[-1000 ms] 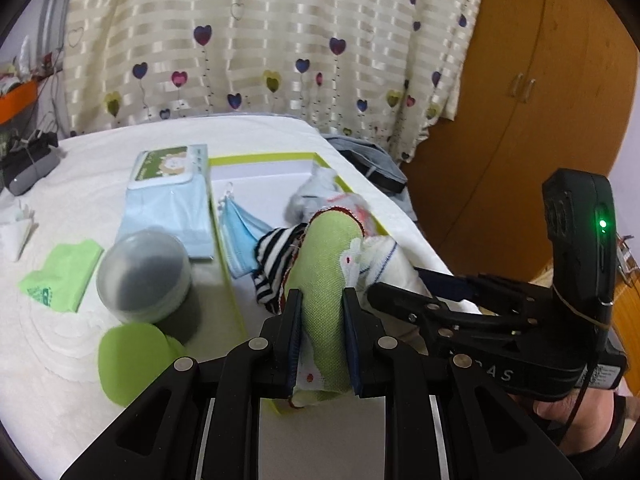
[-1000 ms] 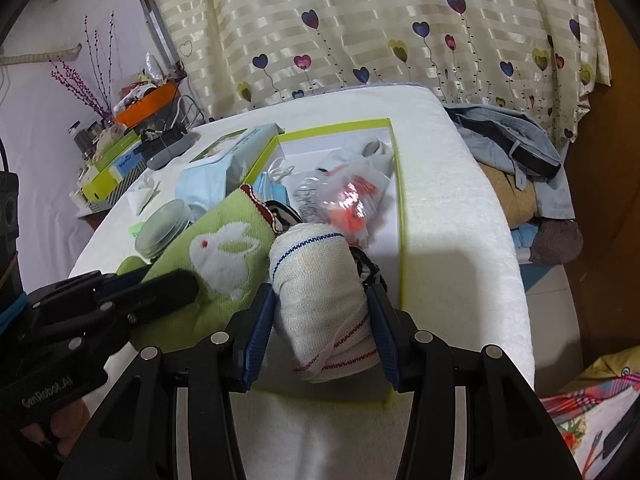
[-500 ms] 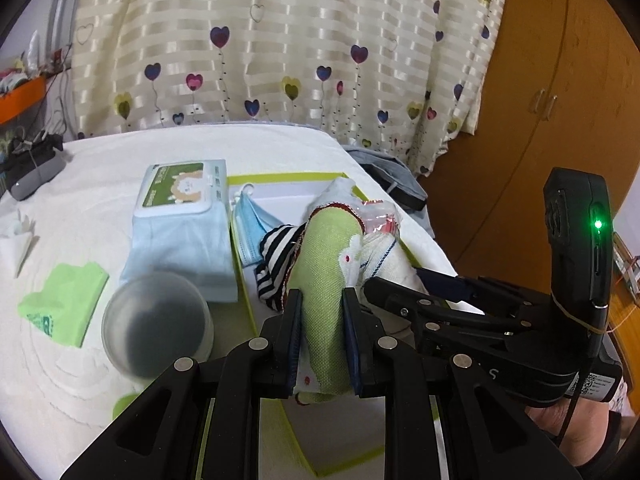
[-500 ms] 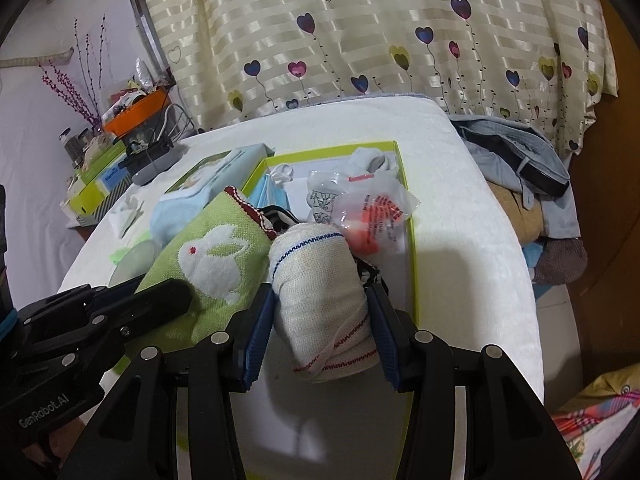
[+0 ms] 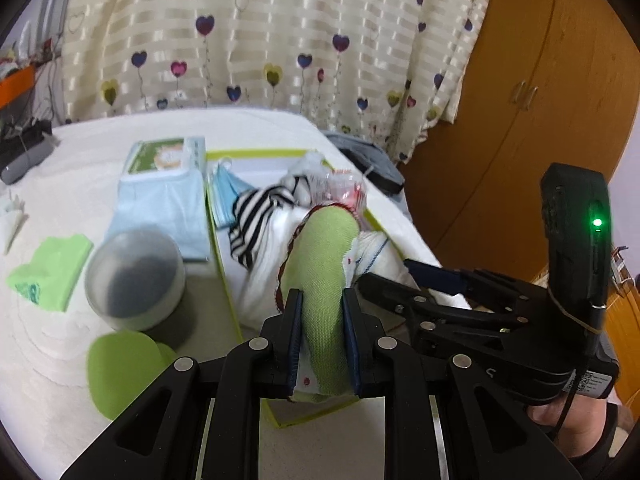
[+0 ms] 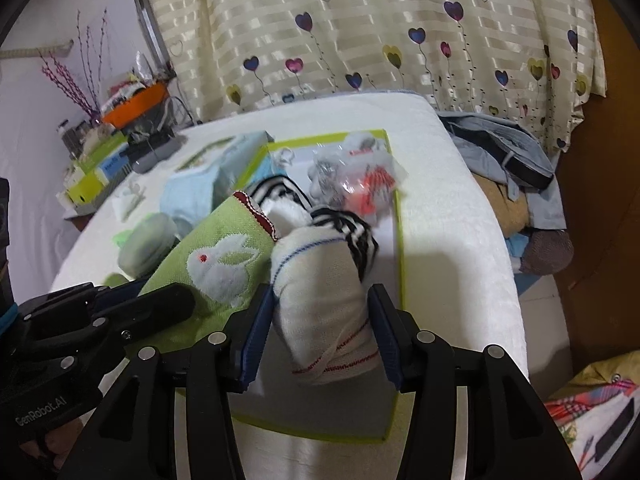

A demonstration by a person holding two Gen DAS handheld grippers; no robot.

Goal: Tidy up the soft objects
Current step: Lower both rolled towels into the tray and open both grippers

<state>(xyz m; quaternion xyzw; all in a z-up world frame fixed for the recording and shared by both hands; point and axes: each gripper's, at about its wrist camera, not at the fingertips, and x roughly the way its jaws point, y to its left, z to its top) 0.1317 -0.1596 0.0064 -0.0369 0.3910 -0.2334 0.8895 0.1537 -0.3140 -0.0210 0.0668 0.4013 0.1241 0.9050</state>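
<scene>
On the left gripper's (image 6: 120, 312) black body, at seven o'clock in the right wrist view, white lettering reads "GenRobot.AI". Its narrow jaws pinch the green rabbit cloth (image 5: 320, 280) (a white rabbit shows on it). The right gripper (image 6: 320, 336) has jaws opening, the white rolled cloth (image 6: 320, 300) between them, over the green-edged tray (image 6: 396, 240) toward twelve o'clock.

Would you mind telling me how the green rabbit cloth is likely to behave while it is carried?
The green rabbit cloth will probably flop: it bends limply beyond the left gripper. It seems light, since a narrow pinch holds it up. Its woven surface probably resists slipping.
</scene>
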